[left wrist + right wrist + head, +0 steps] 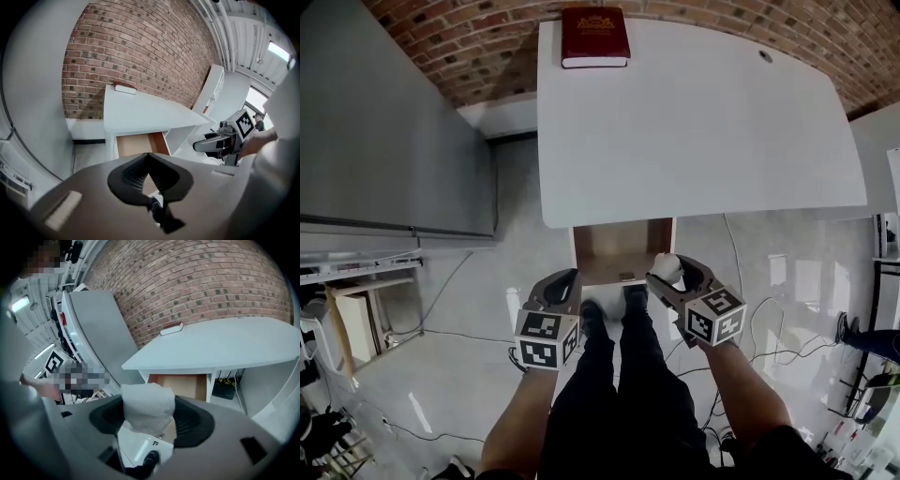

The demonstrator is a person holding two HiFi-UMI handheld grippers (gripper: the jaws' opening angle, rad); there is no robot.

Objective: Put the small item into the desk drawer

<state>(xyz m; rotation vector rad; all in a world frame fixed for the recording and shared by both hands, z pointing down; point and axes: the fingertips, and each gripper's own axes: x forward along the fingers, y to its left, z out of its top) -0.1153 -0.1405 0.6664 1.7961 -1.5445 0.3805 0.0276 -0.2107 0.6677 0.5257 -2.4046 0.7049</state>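
Observation:
The small item point(146, 405) is a soft white wad, and my right gripper point(147, 416) is shut on it. In the head view this right gripper point(671, 274) holds the white item point(667, 266) at the front right corner of the open desk drawer point(617, 249), which has a brown wooden bottom. The drawer point(182, 380) sticks out from under the white desk point(694, 122). My left gripper point(566, 279) hovers at the drawer's front left corner. Its jaws meet at the tips with nothing between them point(149, 155). The drawer point(136, 144) lies ahead of it.
A red book point(594, 36) lies at the desk's far edge by the brick wall point(459, 42). A grey cabinet point(394, 112) stands to the left. The person's legs point(619, 375) are below the drawer. Cables point(441, 337) trail on the floor. A black box point(224, 389) sits under the desk.

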